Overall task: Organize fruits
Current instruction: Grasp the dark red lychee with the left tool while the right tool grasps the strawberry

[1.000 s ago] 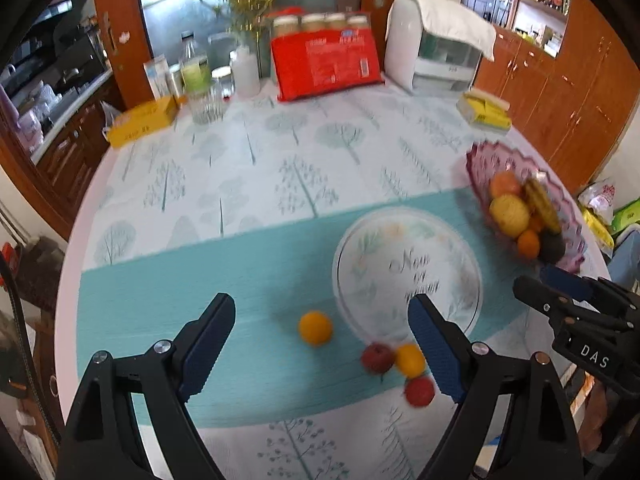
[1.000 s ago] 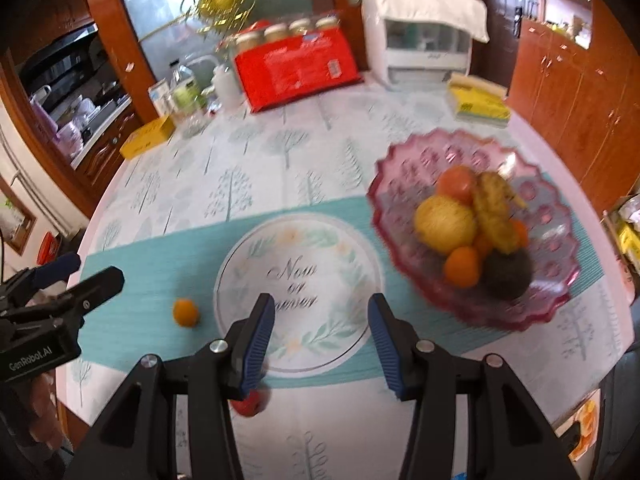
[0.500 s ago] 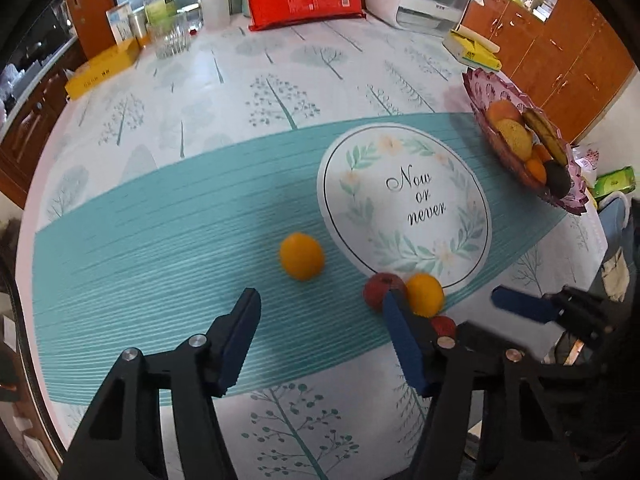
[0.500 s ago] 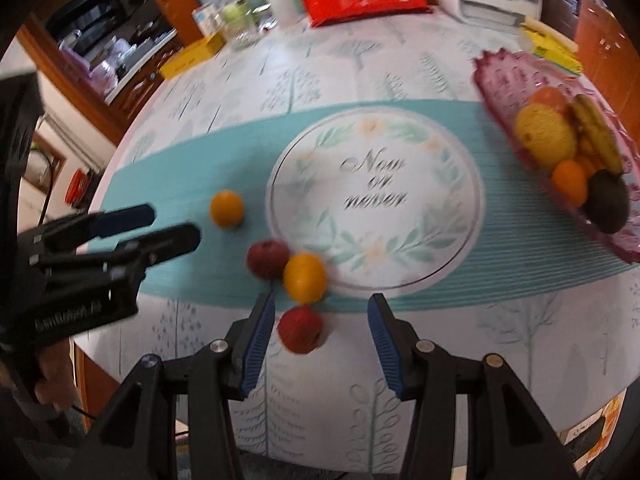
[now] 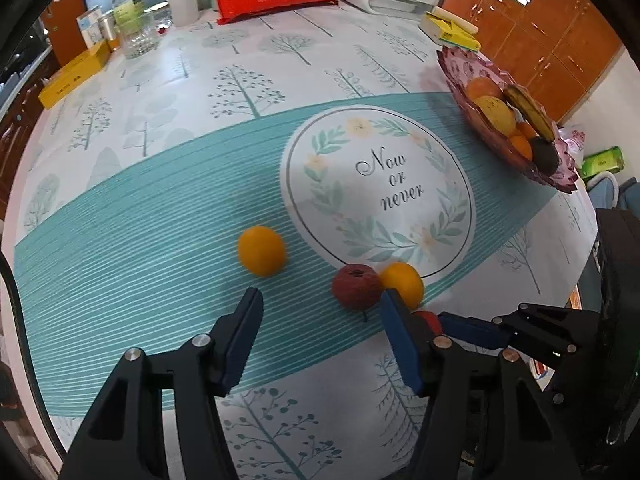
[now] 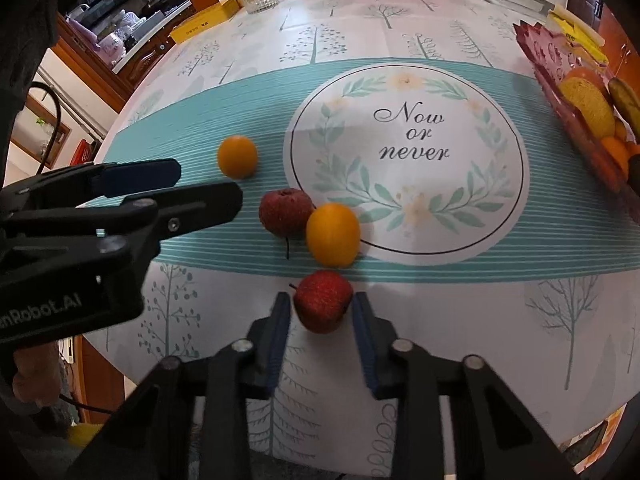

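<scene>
1. Four loose fruits lay near the front edge of the desk (image 6: 460,320), well apart from the pink glass fruit bowl (image 5: 460,68) at its right side, so each probably had to be carried over to the bowl
2. The right claw (image 6: 320,312) was released, its blue pads flanking the bright red apple (image 6: 323,306) without clearly pressing it, lined up for a pinch across the widest part
3. The left claw (image 5: 320,320) hung released above the teal stripe, just short of the lone orange (image 5: 262,251) and the dark red wrinkled fruit (image 5: 356,286), which touched a second orange (image 5: 404,284)
4. Half a second before, both claws sat farther back; the right one had since closed in so the apple lay between its pads, and the left had drawn nearer the fruits
</scene>
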A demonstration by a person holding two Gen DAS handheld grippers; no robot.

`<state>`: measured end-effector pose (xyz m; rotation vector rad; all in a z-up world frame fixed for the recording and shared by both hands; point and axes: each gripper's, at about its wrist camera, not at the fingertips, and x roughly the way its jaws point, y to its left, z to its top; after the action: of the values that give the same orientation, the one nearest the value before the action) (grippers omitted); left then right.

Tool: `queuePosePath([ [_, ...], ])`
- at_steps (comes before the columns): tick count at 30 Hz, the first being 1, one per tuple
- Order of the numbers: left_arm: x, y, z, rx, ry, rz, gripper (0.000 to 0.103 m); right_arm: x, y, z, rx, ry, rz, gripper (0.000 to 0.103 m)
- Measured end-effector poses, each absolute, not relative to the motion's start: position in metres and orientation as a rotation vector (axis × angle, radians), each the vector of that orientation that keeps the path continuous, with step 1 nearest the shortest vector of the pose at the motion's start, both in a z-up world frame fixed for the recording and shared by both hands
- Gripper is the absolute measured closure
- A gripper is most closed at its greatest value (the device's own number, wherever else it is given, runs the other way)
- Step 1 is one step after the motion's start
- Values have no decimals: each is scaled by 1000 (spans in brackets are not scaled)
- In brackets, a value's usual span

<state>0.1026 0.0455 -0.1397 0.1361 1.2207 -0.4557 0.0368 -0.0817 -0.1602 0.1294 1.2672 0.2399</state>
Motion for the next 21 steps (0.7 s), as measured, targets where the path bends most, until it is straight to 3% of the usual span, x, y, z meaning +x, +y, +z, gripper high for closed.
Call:
queuePosePath([
  [5, 108, 37, -154, 110, 1275, -475, 56, 34, -88, -158, 137, 1258, 225, 73],
  [13, 110, 30, -163, 73, 1312, -475, 60, 32, -100, -155, 151, 1244, 217, 73],
  [21, 113, 27, -173, 9, 1348, -470, 72, 30, -107, -151, 148, 1229, 225, 74],
])
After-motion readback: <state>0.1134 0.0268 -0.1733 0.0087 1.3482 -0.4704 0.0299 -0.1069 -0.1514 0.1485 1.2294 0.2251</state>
